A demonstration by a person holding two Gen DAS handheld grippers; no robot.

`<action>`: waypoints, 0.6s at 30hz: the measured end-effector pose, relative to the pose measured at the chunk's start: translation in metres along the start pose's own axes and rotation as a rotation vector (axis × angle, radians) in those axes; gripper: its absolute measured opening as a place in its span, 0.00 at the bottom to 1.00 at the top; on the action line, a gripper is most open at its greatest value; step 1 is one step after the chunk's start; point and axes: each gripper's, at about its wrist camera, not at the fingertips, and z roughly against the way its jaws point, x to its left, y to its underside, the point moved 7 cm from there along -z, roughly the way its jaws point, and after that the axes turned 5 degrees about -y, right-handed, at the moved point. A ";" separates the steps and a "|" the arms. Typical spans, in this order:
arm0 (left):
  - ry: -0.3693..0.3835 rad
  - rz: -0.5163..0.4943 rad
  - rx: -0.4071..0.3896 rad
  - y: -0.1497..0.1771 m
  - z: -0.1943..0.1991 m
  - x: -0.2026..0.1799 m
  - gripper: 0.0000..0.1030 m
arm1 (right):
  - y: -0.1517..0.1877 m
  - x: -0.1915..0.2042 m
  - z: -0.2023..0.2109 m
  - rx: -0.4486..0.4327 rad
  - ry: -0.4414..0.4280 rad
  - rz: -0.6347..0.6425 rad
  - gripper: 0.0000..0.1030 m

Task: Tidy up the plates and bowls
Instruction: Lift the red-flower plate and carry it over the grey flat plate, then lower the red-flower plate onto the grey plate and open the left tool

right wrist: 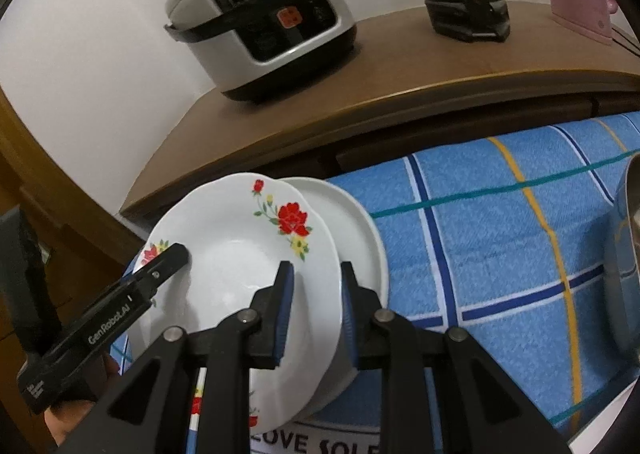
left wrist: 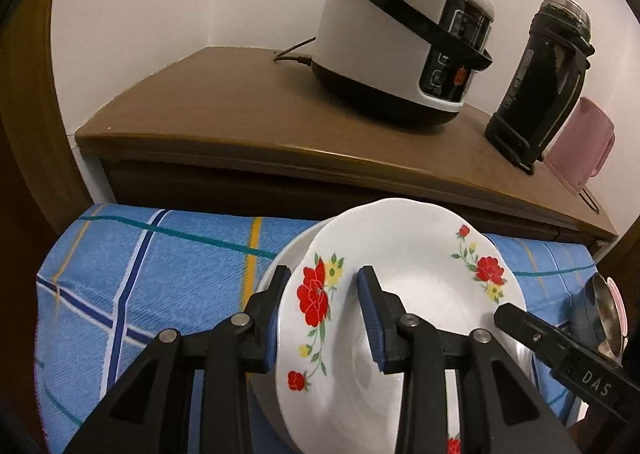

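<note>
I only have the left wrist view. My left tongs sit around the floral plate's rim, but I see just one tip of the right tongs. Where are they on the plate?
Observer: The right tongs are open, and the rim of the floral plate runs between the fingers. The outer finger crosses a plain white plate lying under it. I cannot tell if it touches.
Operator: How does that plain plate sit?
Observer: Off-centre. It sticks out past the floral plate toward the checked cloth, on the right tongs' side.
</note>
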 end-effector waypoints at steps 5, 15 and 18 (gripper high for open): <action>-0.012 -0.012 -0.003 -0.002 -0.008 -0.001 0.36 | -0.001 -0.003 -0.008 0.000 0.017 -0.012 0.22; -0.023 -0.016 -0.004 -0.005 -0.017 -0.002 0.37 | -0.001 -0.001 -0.014 -0.037 0.056 0.014 0.24; -0.030 -0.004 -0.013 -0.007 -0.015 0.000 0.37 | 0.000 0.001 -0.015 -0.059 0.077 0.037 0.24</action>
